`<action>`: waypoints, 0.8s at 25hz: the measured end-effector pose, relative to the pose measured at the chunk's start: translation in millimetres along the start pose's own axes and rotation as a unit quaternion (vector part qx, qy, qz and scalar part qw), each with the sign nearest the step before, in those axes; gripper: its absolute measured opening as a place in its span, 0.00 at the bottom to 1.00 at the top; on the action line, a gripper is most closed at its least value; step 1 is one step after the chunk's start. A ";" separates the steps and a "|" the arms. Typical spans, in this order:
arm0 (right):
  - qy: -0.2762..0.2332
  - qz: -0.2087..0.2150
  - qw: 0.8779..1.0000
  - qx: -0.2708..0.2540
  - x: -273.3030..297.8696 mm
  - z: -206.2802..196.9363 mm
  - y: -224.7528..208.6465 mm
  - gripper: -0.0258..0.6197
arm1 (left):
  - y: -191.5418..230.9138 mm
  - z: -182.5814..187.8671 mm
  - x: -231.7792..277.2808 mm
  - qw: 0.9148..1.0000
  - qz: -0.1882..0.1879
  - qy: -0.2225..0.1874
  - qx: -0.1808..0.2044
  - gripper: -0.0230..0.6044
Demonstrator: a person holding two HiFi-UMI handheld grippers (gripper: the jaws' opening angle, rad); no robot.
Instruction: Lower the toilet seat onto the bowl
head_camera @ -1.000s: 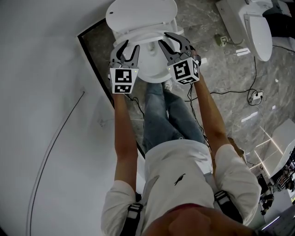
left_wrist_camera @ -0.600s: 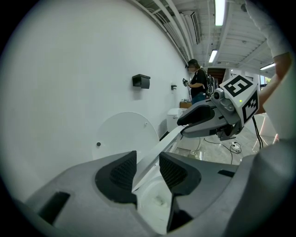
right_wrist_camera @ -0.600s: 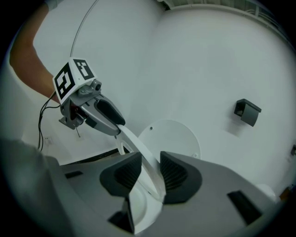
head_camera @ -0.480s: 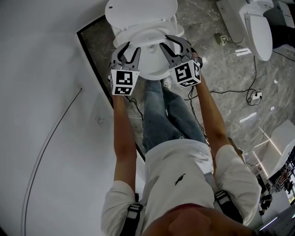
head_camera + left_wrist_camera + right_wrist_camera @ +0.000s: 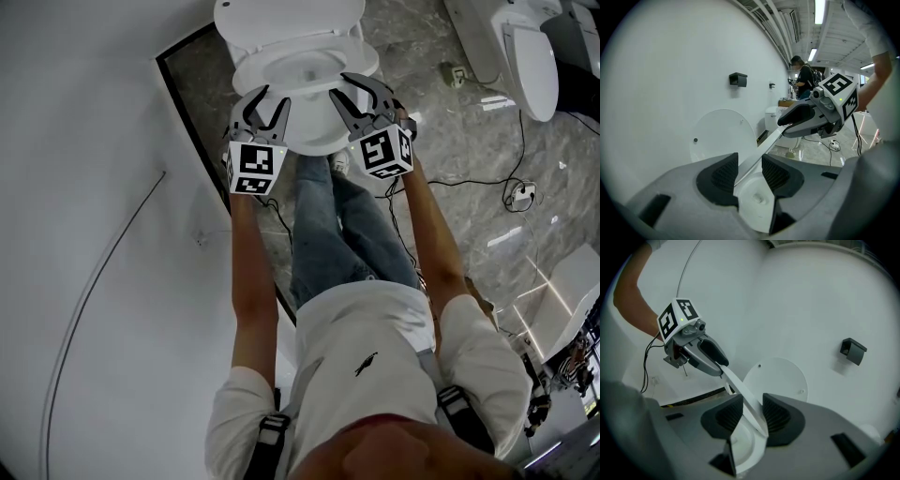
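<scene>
1. Both grippers, left gripper (image 5: 270, 97) and right gripper (image 5: 338, 85), sit nearer the person than a second ago.
2. Each gripper's jaws pinch the toilet seat (image 5: 761, 149) at its rim.
3. Seat hangs tilted, partway down over the bowl (image 5: 314, 70), which is now more exposed.

Two tools (image 5: 272, 96) (image 5: 337, 84), two toilets (image 5: 309, 66) (image 5: 525, 56), one seat (image 5: 761, 147), one lid (image 5: 719, 131).

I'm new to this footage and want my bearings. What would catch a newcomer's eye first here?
Two marker-cubed tools, the left tool and the right tool, grip the white toilet seat by its side rims, at the top centre of the head view. Behind it the round lid stands raised before the white wall; another toilet sits at the top right.
</scene>
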State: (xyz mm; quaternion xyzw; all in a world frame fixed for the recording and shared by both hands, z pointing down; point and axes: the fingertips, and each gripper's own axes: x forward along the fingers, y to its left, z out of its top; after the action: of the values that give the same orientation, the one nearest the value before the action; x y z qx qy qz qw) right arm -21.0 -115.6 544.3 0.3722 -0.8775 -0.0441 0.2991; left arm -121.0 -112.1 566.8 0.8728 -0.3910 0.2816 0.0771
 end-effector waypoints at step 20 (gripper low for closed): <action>0.023 0.034 0.999 -0.001 -13.8 -22.3 29.3 0.26 | -27.9 -26.4 -10.4 0.999 -0.019 0.025 0.013 0.29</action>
State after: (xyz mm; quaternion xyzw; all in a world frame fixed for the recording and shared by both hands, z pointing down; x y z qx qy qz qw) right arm -19.4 -81.9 564.5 0.3427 -0.8826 -0.0265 0.3206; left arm -117.7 -77.0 585.4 0.8737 -0.3690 0.3067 0.0802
